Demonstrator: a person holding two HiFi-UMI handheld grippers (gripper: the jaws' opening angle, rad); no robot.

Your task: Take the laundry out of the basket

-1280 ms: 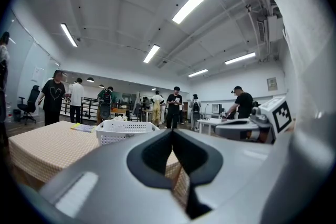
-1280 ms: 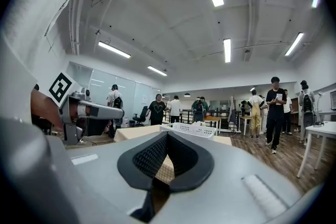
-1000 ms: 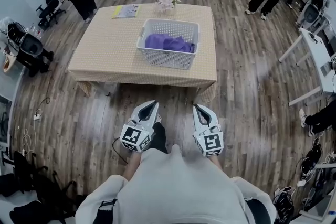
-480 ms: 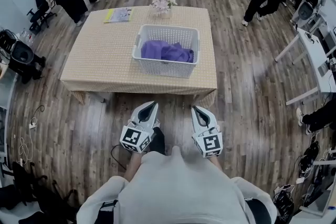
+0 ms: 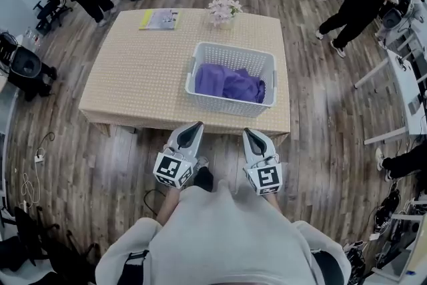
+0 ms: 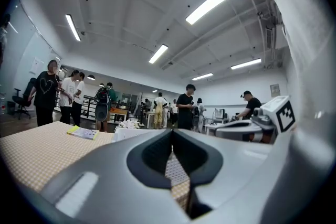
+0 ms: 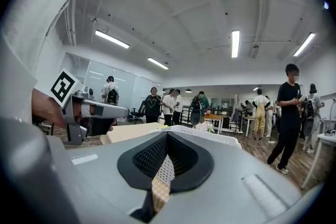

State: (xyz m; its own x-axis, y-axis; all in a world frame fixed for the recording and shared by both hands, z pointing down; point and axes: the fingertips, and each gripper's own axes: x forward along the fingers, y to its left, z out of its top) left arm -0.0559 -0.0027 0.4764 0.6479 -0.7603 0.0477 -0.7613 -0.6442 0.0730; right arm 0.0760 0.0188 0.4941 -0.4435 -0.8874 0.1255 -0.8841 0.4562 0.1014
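Laundry (image 5: 230, 83), a crumpled purple cloth, lies inside a white slatted basket (image 5: 227, 104) with an open top. The basket stands on the near right part of a low surface (image 5: 133, 77) covered in a beige checked cloth, likely set there to be easy to reach from above.

The left gripper (image 5: 197, 124) and right gripper (image 5: 246, 133) are held side by side close to the person's body, short of the surface's near edge. Both point toward the basket, and both have their jaws pressed together with nothing between them. Judging by this, the reach has not begun.

A vase of pale flowers (image 5: 223, 10) and a booklet (image 5: 160, 18) sit at the far edge. The booklet's print is too small to read. The only markings are black-and-white square codes on each gripper's cube. People stand around on the wooden floor.
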